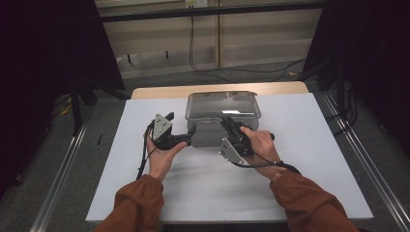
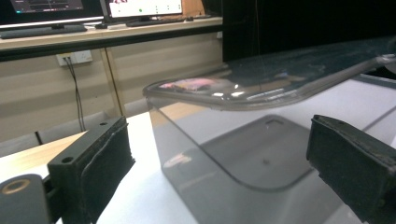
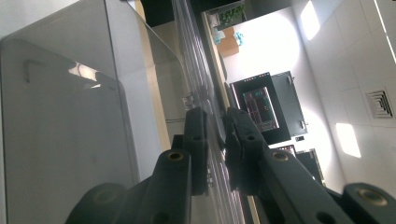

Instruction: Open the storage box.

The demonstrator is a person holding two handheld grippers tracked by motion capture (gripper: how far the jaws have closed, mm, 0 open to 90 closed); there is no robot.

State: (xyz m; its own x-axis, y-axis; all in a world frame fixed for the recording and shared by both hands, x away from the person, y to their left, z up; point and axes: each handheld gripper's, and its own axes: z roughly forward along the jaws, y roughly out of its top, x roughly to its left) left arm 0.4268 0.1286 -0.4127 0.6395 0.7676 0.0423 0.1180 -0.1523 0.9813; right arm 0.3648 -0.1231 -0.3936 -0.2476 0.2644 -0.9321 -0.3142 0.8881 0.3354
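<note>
White sheeting covers the table (image 1: 300, 159), with pale cabinets and trailing cables behind it. On it stands a smoky translucent plastic box (image 1: 209, 133) with a clear flat lid (image 1: 222, 104). The right gripper (image 1: 231, 124) has its fingers pressed together on the lid's near rim — in the right gripper view the rim (image 3: 215, 130) runs straight between the pads. The left gripper (image 1: 191, 134) stands spread, the box's corner (image 2: 161, 135) between its fingers (image 2: 100, 170) but untouched.

Risk, as I judge it: so thin an edge pinch could slip, or lifting could drag the unbraced box along. From above the hands hide the pinch; the left gripper view shows the lid lying over the wall.
</note>
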